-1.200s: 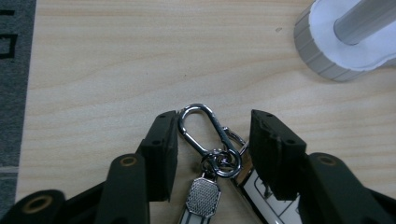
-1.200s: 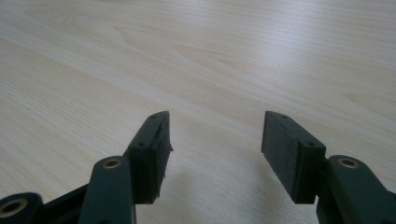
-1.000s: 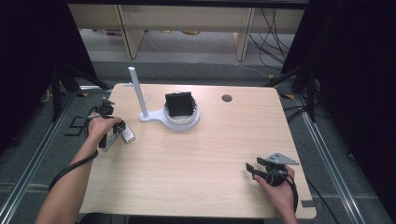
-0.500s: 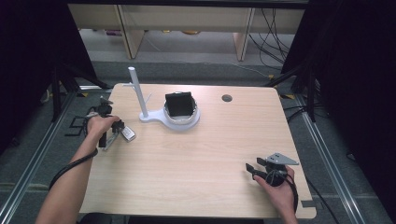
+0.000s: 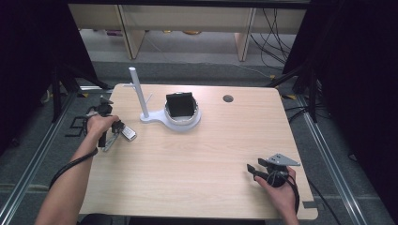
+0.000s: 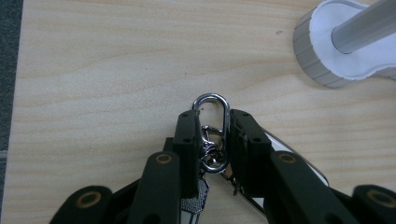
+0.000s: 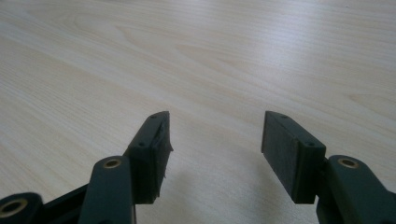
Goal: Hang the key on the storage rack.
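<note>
A silver clip (image 6: 212, 133) on a key ring is pinched between the closed jaws of the left gripper (image 6: 212, 140), near the table's (image 5: 202, 154) left edge, just beside a white stand (image 5: 162, 115). The right gripper (image 7: 215, 140) is held wide apart over bare wood.

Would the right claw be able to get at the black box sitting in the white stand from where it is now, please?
Probably yes. The right claw stands open near the table's front right, and the bare tabletop between it and the black box in the white stand leaves the way free; the left claw is off to the side.
</note>
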A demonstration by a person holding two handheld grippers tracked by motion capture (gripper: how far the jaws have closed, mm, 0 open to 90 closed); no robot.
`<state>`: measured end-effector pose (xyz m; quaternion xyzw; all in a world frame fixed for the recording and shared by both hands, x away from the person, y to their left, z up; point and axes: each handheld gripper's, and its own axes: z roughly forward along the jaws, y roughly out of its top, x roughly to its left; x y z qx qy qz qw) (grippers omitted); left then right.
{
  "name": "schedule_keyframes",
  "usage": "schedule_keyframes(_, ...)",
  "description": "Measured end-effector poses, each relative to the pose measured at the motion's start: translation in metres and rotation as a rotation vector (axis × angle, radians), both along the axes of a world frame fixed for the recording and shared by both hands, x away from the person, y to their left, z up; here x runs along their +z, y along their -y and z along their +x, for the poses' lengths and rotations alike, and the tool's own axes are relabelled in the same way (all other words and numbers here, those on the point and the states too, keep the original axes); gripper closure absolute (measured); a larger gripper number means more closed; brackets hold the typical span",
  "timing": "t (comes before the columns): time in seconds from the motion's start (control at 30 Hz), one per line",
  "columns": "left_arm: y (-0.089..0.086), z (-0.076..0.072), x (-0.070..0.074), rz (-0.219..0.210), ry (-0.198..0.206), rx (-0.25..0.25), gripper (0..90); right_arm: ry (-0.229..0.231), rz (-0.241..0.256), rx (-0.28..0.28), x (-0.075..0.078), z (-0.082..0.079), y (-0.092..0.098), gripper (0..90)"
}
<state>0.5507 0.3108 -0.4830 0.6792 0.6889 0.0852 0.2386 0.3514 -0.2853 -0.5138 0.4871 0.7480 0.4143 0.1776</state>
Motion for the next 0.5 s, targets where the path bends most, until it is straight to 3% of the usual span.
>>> schedule_keyframes(0.07,0.0006,0.0007,0.0034,-0.009,0.013,0.039,67.8,0.005,-0.003,0.006,-0.0002,0.0005,0.0002,43.4)
schedule_keyframes(0.17,-0.0003,0.0019,0.0065,-0.019,0.035,0.030,63.2,0.011,-0.006,0.006,-0.0003,0.0010,0.0007,43.4)
schedule_keyframes(0.3,-0.0003,0.0020,0.0073,-0.023,0.019,0.067,61.1,-0.003,0.005,-0.002,0.0001,-0.0003,-0.0006,43.4)
schedule_keyframes(0.37,-0.0019,0.0033,0.0056,-0.019,0.008,0.040,60.2,-0.006,0.002,-0.005,0.0002,-0.0004,-0.0004,43.4)
schedule_keyframes(0.43,-0.0006,0.0040,0.0046,-0.008,-0.001,0.032,59.4,0.029,-0.018,0.021,-0.0007,0.0023,0.0023,43.4)
schedule_keyframes(0.5,0.0014,0.0039,0.0032,0.029,0.005,0.011,58.6,0.034,-0.009,0.020,-0.0013,0.0025,0.0019,43.3)
